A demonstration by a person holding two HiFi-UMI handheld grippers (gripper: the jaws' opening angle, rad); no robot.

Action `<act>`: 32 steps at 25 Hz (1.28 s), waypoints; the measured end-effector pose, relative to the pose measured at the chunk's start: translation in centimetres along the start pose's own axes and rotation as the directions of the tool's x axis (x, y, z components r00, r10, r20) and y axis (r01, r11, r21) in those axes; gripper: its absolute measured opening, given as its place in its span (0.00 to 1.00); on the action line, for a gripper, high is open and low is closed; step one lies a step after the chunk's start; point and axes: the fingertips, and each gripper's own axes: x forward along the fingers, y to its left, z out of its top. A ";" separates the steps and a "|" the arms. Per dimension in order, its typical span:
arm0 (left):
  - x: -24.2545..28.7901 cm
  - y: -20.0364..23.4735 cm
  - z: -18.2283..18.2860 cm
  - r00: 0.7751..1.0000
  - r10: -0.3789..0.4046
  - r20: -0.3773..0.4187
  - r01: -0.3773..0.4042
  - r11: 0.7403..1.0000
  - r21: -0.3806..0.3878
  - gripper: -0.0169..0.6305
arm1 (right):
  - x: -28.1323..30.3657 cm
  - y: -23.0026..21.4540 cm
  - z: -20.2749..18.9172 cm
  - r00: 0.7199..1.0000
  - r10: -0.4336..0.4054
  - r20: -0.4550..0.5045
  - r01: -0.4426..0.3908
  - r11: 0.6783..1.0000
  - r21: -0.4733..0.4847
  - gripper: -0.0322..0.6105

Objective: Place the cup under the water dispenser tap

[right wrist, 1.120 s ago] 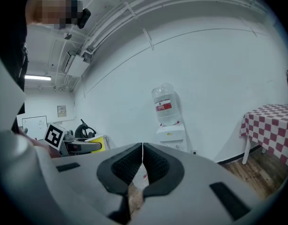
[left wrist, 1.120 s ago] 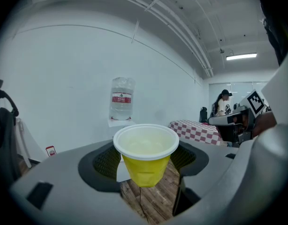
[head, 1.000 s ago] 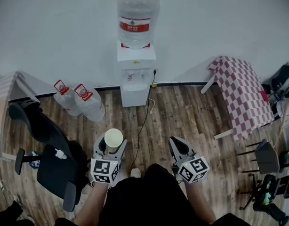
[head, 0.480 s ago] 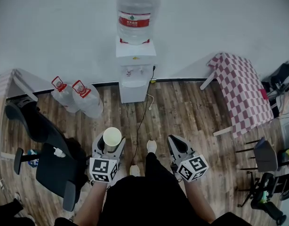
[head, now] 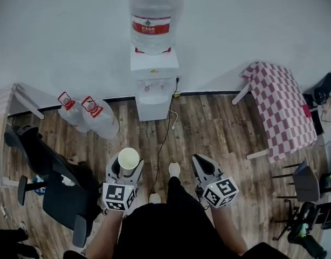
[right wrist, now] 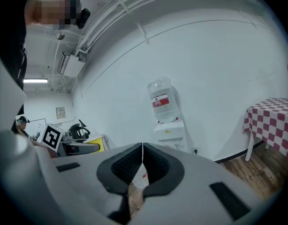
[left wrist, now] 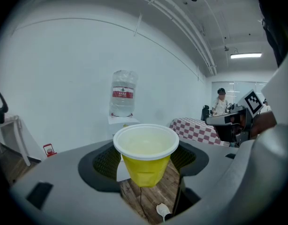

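Though the left gripper (head: 125, 170) clasped the cup (head: 129, 158) upright and the right gripper (right wrist: 142, 147) was clenched empty, the dispenser (head: 153, 88) stood well apart at 12 o'clock, so approach and placement looked still undone.

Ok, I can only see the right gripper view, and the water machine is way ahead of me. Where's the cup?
Observer: The yellow cup stands upright between the jaws of the left hand-held gripper, which press on its sides.
Operator: Is there water in it?
Observer: The left gripper view looks down into it, and it looks empty.
Operator: Anything on the floor to trip on?
Observer: The head view shows a cable running over the wood floor from the water dispenser toward the person's shoe.
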 end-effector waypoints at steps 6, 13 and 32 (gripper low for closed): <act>4.6 0.2 2.1 1.000 -0.001 0.006 0.001 1.000 0.007 0.53 | 3.2 -3.6 1.5 1.000 0.020 -0.004 -0.020 1.000 0.003 0.09; 9.7 1.1 4.4 0.999 0.045 -0.004 -0.045 0.999 0.011 0.53 | 7.8 -7.6 4.0 0.997 0.078 -0.017 -0.078 0.997 -0.001 0.08; 21.7 -0.6 7.4 0.985 0.169 -0.033 -0.170 0.985 -0.011 0.54 | 15.9 -19.4 6.8 0.970 0.231 -0.075 -0.232 0.973 0.001 0.08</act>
